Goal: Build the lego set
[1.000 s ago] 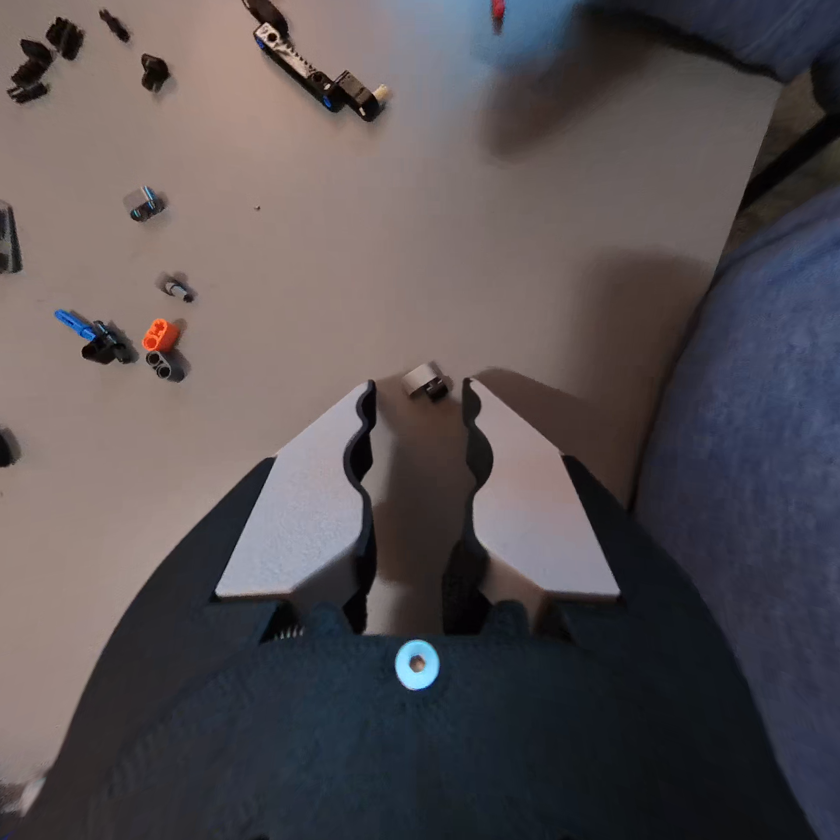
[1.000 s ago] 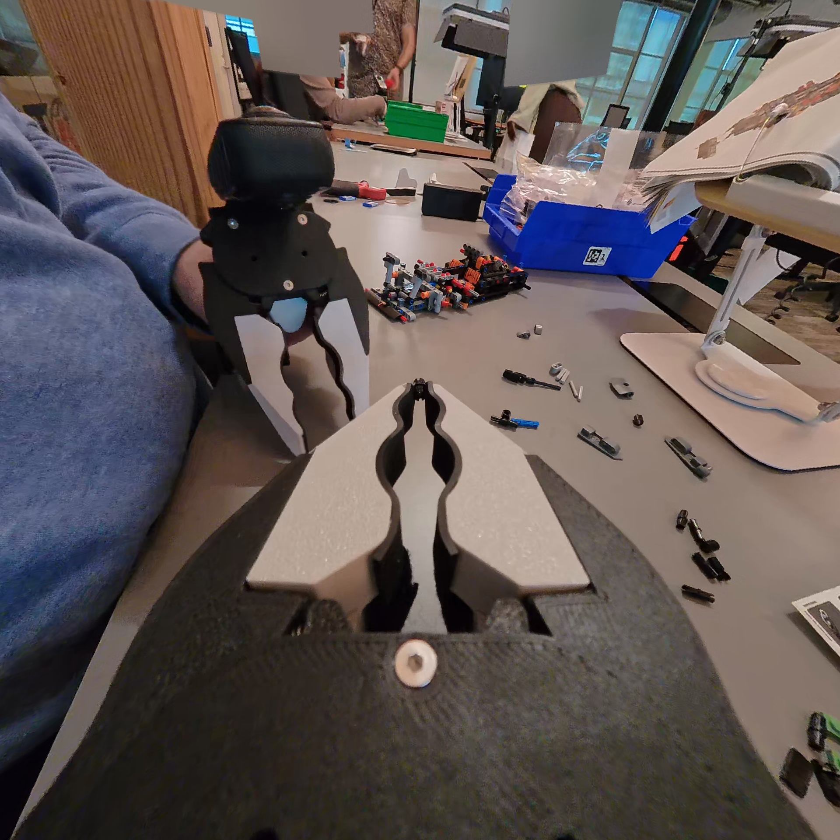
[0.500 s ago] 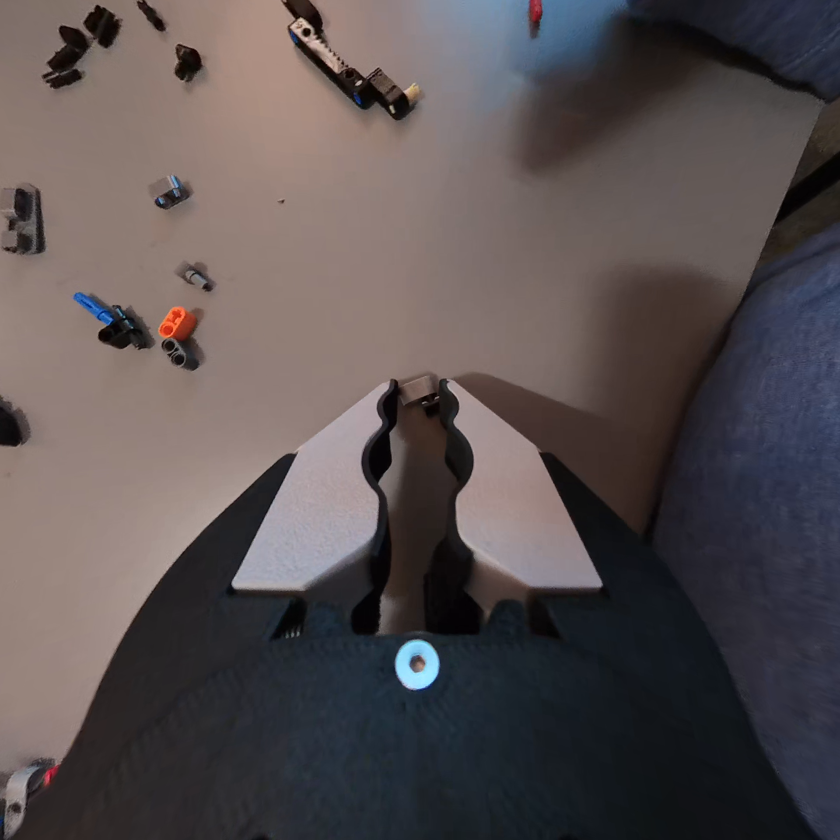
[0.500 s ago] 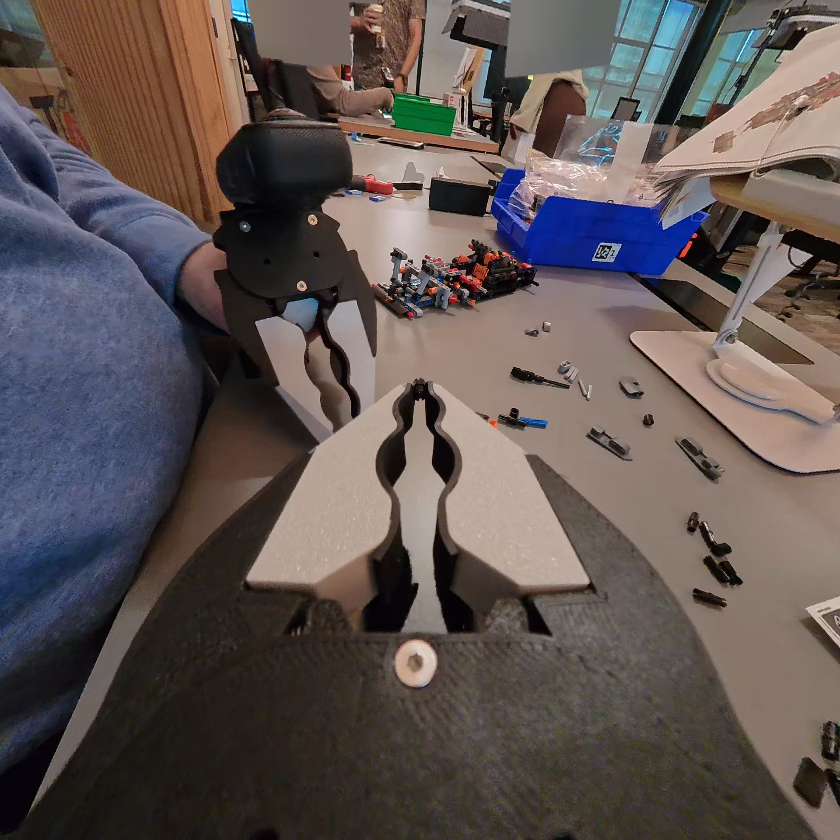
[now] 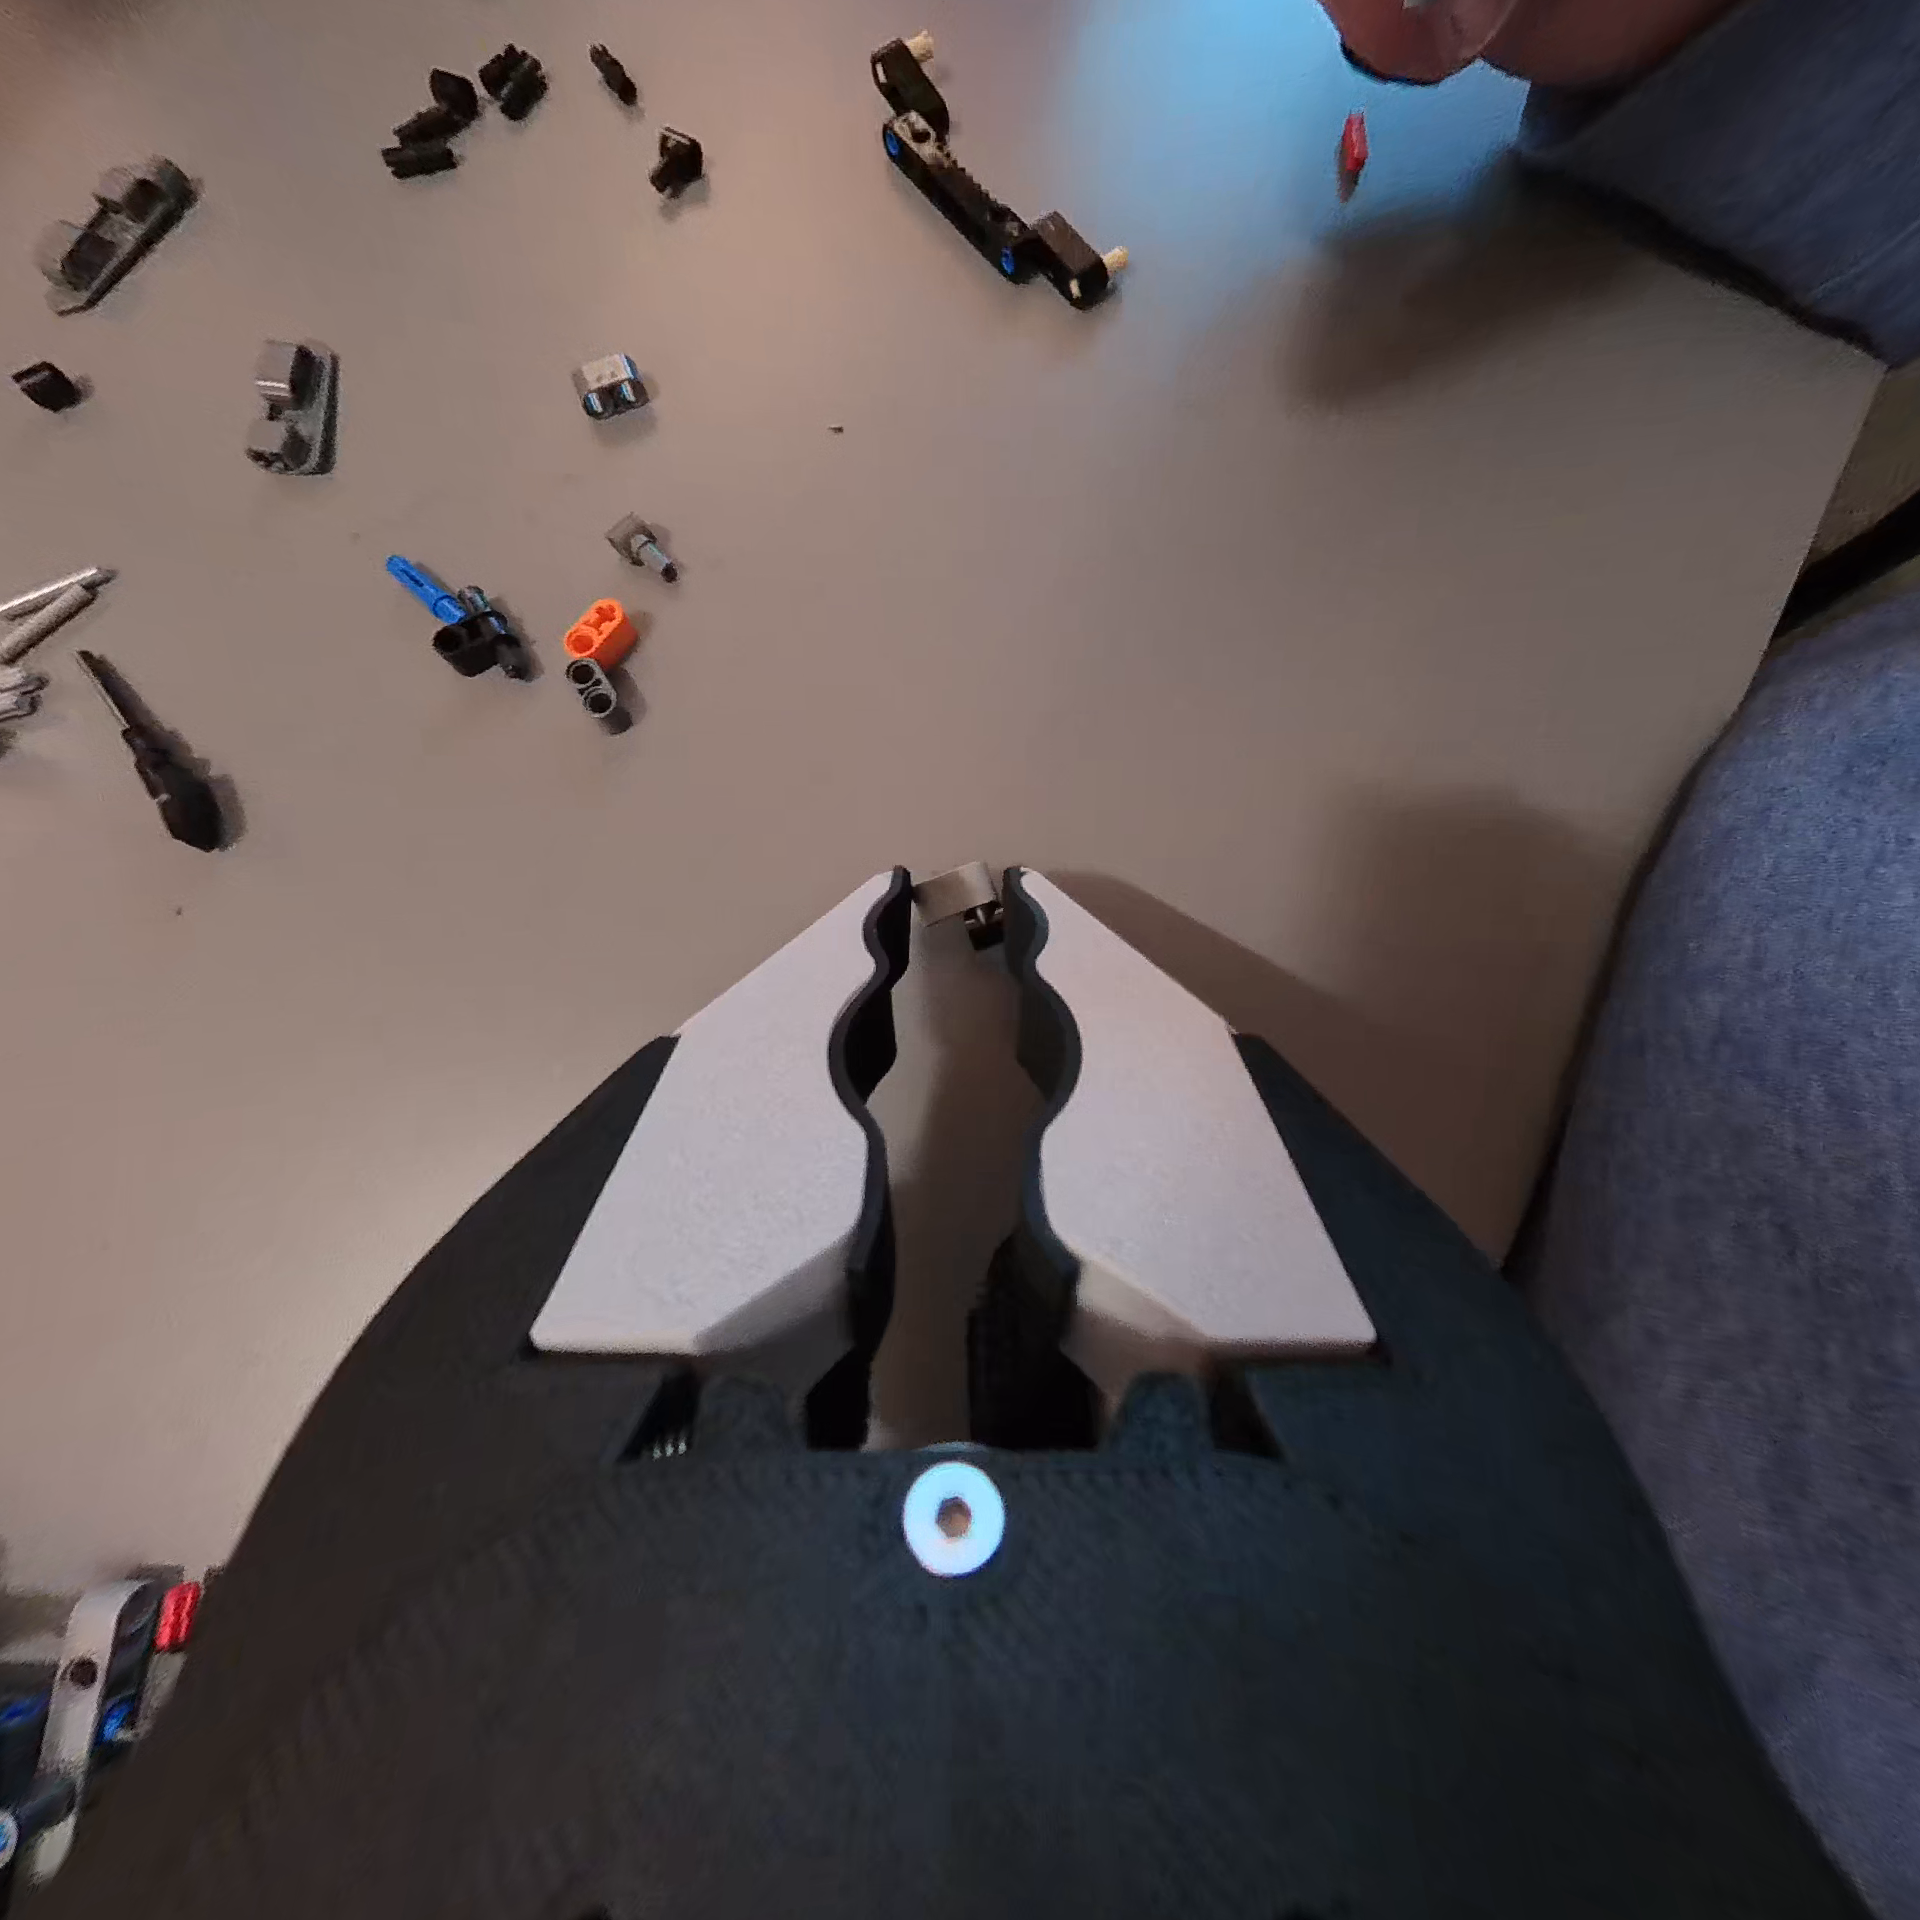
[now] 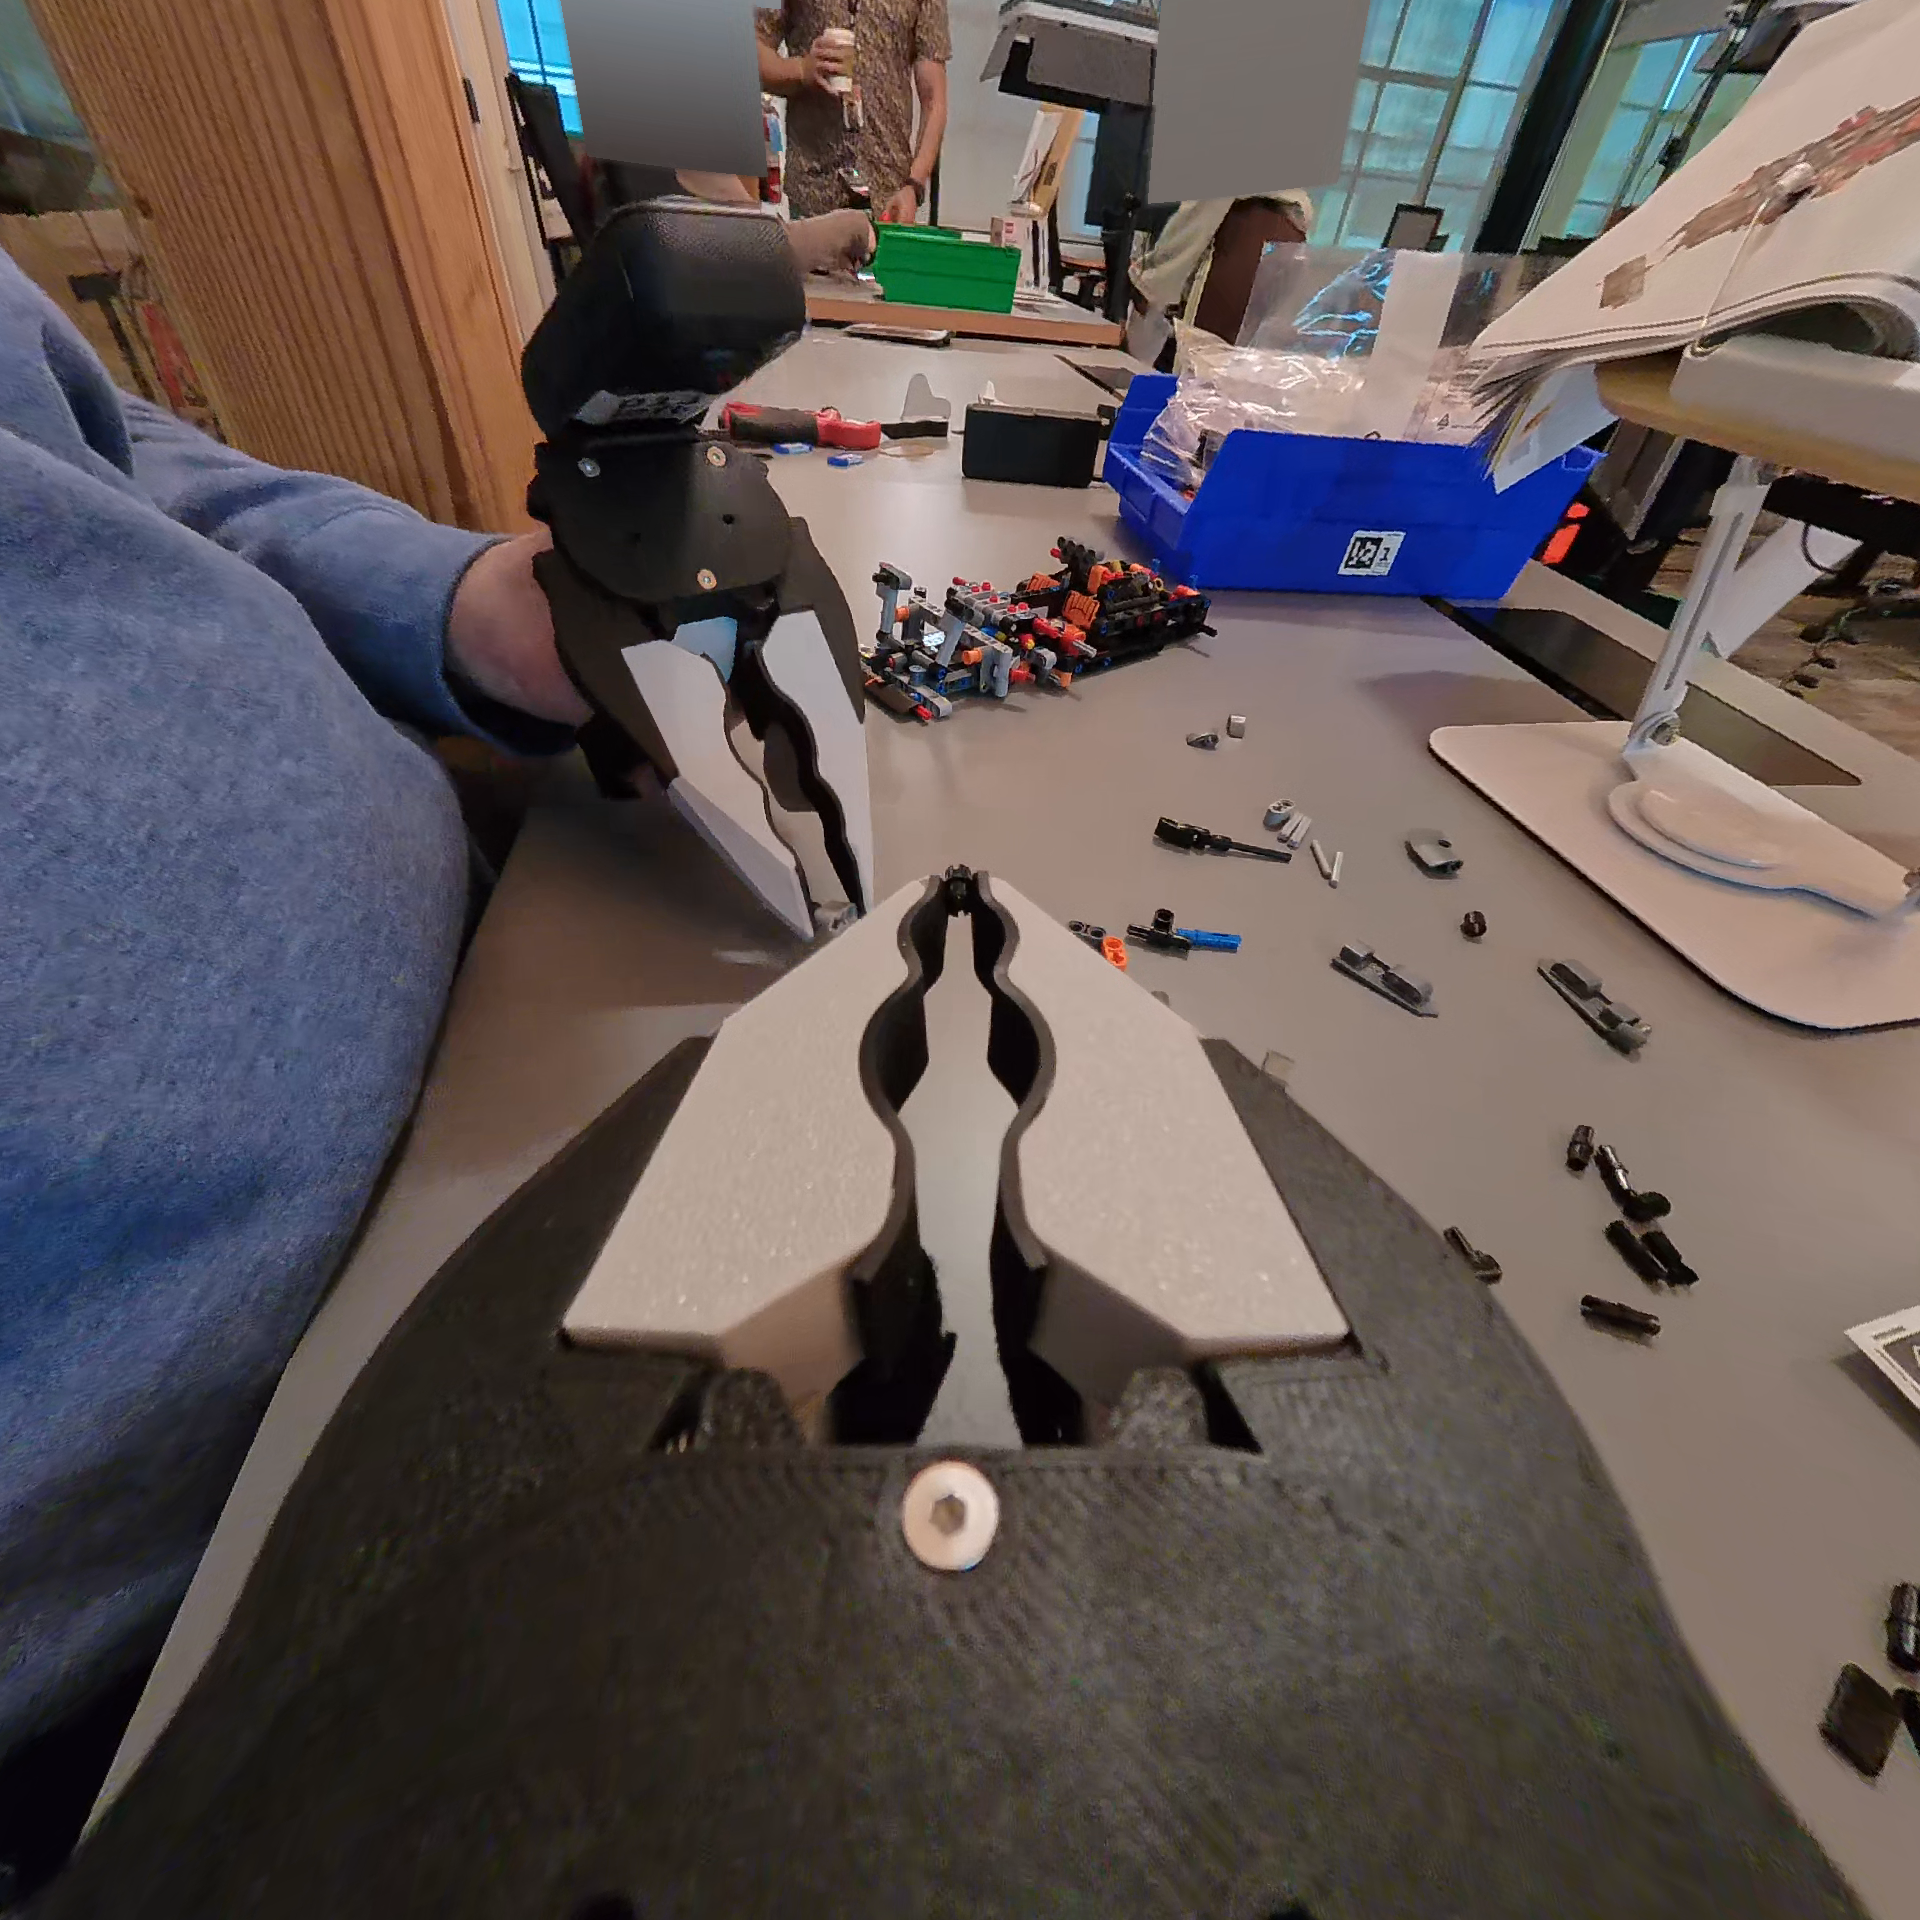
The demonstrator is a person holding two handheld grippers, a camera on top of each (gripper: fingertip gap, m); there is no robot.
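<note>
Left gripper [image 5: 958,896] pinching 1 grey piece [image 5: 954,894]; right gripper [image 6: 958,891] pinching 1 black pin [image 6: 957,890] (tiny).

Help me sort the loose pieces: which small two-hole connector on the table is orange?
The orange connector, lying right beside a dark grey two-hole connector; the other loose pieces around are black, grey or blue.

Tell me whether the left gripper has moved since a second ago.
Yes. In the right wrist view the left gripper has tilted and swung rightward toward the lego model, its tips now shut on the grey piece that it straddled open.
</note>
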